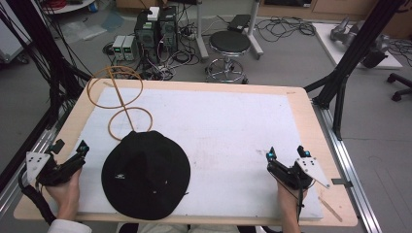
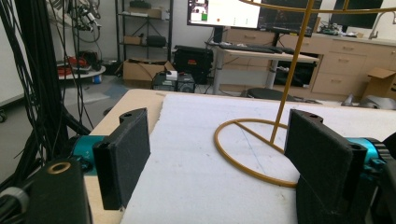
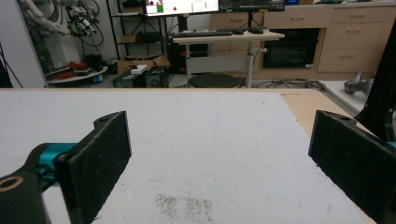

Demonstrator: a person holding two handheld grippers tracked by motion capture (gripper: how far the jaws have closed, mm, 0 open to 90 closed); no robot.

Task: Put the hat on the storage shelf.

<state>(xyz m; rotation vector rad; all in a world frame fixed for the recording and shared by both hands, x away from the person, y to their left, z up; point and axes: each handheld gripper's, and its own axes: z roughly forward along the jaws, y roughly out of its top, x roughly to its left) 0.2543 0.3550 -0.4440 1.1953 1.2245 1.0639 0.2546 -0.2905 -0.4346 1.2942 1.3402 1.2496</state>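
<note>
Two tongs sit at the near edge of my counter, one in each hand. My left tongs rest at the left edge with jaws spread apart, nothing between them. My right tongs sit near the right corner, jaws also wide apart and empty over the white mat. Between them, closer to the left, a black hat lies flat on the mat. Just beyond the hat stands a yellow wire stand, its base ring touching the hat's far brim. Farther off, on the floor, I see a stool.
</note>
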